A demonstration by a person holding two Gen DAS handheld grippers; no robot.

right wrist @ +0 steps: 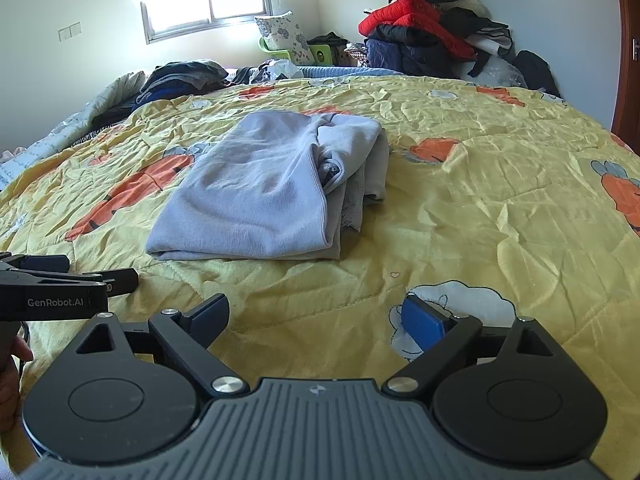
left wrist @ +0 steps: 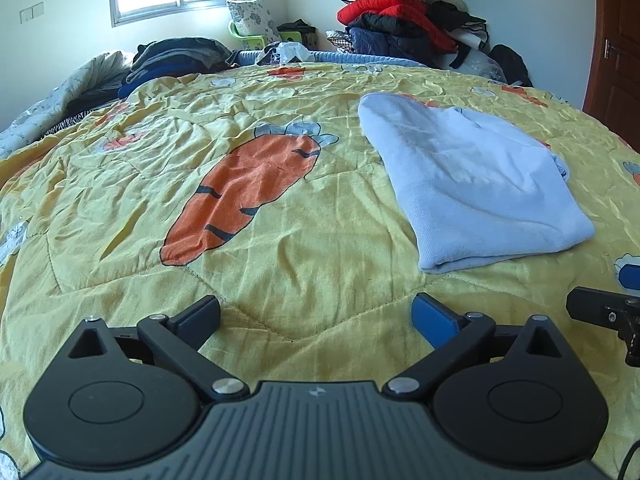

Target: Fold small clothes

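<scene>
I see a bed covered by a wrinkled yellow quilt with orange carrot prints. A folded pale blue knit garment lies flat on it; dark folded clothes sit at its far-left edge.

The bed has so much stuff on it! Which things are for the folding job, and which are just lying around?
For the job:
- light blue top, folded on the yellow quilt
- left gripper and right gripper, both open and empty

Just lying about:
- red jacket on the clothes heap
- dark clothes pile
- flowered pillow
- green stool
</scene>
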